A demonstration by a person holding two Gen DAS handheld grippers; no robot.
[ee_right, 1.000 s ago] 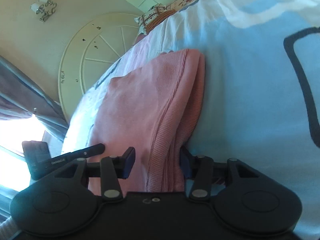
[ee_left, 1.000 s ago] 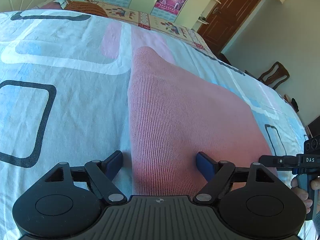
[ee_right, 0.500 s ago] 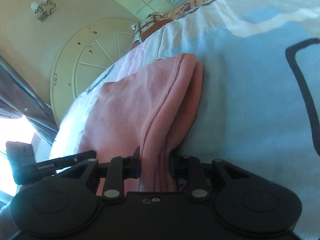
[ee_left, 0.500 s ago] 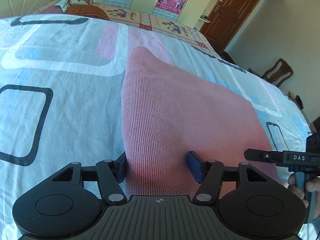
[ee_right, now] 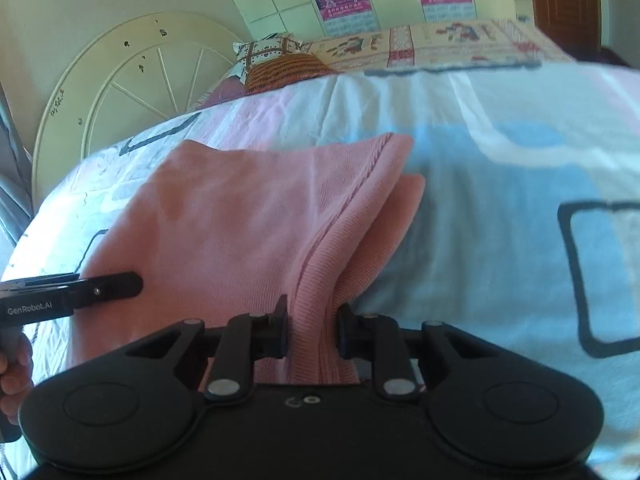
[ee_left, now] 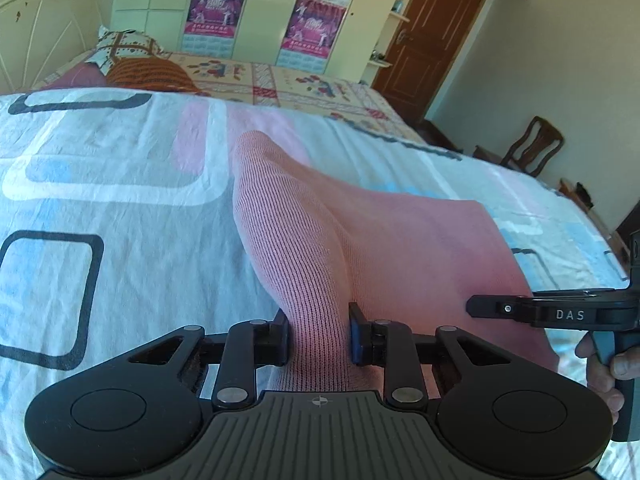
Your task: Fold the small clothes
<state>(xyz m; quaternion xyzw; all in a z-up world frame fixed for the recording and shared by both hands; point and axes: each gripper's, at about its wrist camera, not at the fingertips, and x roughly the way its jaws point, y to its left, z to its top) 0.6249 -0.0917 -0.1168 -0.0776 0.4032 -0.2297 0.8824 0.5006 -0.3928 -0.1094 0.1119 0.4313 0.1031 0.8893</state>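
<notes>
The pink knit garment lies in the middle of both frames on the patterned bedsheet, already doubled over at least once: in the right wrist view two ribbed layers sit stacked along its right edge, the upper one slightly offset from the lower. Its near edge is bunched up and raised off the sheet at two places. The left gripper, at the bottom centre of its own frame, has just been closing and now pinches a ridge of the knit between its blue pads. The right gripper, bottom centre of its frame, has likewise just been closing and is clamped on the ribbed edge. Each tool also shows at the side of the other's view, with part of a hand on its handle. Judging by this, one fold is done and the next is only starting: the near edge is gripped but not yet carried over, and the far end still rests flat. Beyond the sheet, toward the top of the frames, are a pillow, a white headboard and wardrobe doors with posters.
</notes>
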